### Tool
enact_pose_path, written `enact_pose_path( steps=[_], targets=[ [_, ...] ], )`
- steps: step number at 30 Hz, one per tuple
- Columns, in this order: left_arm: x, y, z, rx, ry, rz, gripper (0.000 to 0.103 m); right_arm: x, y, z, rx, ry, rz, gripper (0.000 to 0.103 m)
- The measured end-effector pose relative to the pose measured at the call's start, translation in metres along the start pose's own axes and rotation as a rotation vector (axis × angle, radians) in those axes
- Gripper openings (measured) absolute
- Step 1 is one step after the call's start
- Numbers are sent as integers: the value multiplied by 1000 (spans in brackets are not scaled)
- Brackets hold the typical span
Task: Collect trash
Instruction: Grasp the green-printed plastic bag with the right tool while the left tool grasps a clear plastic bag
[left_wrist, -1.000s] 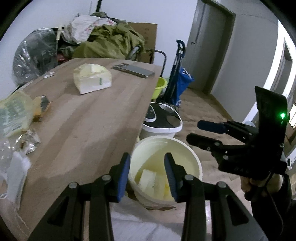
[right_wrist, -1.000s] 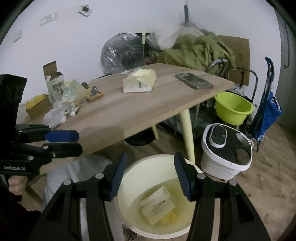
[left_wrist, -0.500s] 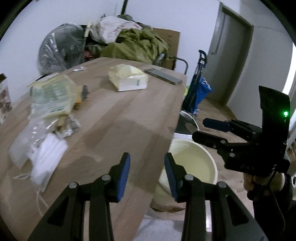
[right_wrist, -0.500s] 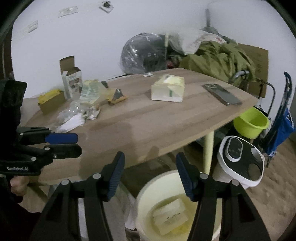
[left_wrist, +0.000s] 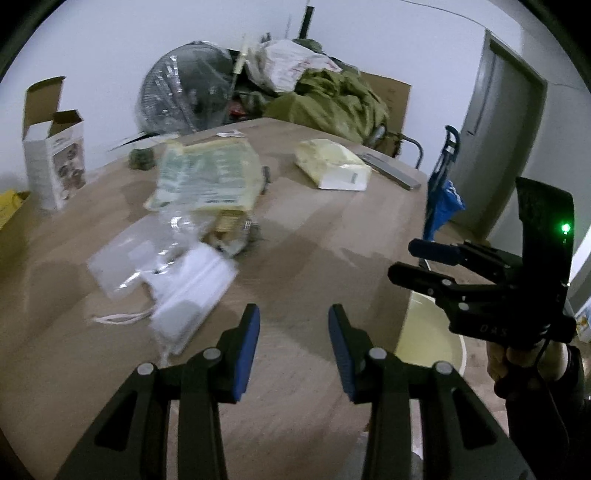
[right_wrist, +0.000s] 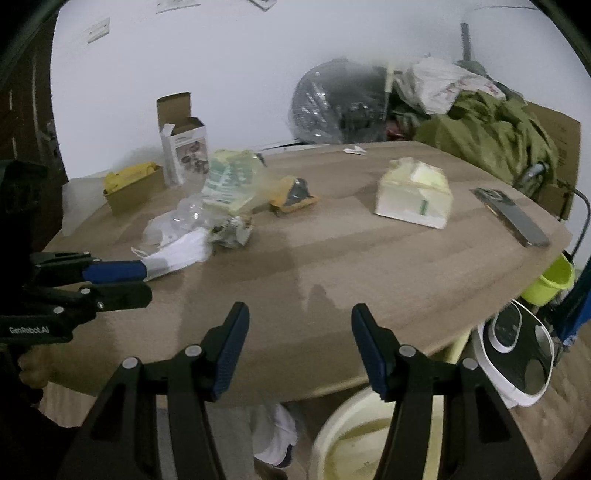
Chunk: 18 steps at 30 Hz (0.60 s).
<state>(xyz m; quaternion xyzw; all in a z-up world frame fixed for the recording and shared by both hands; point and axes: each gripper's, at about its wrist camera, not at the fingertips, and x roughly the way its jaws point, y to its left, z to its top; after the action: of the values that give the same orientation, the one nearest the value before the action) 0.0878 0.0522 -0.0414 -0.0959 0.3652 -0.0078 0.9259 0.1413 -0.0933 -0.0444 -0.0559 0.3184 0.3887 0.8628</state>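
Observation:
Trash lies in a heap on the wooden table (left_wrist: 303, 258): a white face mask (left_wrist: 188, 295), clear plastic wrap (left_wrist: 122, 258), a crumpled wrapper (left_wrist: 231, 232) and a yellow-green plastic bag (left_wrist: 207, 177). My left gripper (left_wrist: 293, 332) is open and empty over the table, just right of the mask. My right gripper (right_wrist: 299, 339) is open and empty over the table's front edge. A cream bucket (right_wrist: 354, 446) stands on the floor below it. The heap also shows in the right wrist view (right_wrist: 199, 236).
A tissue pack (right_wrist: 413, 197), a phone (right_wrist: 511, 216), an open white box (right_wrist: 183, 147) and a yellow item in a cardboard tray (right_wrist: 131, 182) lie on the table. A white appliance (right_wrist: 517, 354) and a green tub (right_wrist: 550, 280) stand on the floor at the right.
Both grippers have risen from above the bucket and swung left over the table. The trash heap now lies close ahead of the left gripper. Both stay open.

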Motion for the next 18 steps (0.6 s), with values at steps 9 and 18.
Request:
enact_pose_path(
  steps=[9, 18],
  targets=[
    [-10, 25, 7, -54, -5, 63, 38, 27, 18, 30, -43, 4, 64, 55],
    [-6, 50, 20, -97, 3, 107, 38, 56, 30, 57, -71, 15, 108, 55]
  ],
)
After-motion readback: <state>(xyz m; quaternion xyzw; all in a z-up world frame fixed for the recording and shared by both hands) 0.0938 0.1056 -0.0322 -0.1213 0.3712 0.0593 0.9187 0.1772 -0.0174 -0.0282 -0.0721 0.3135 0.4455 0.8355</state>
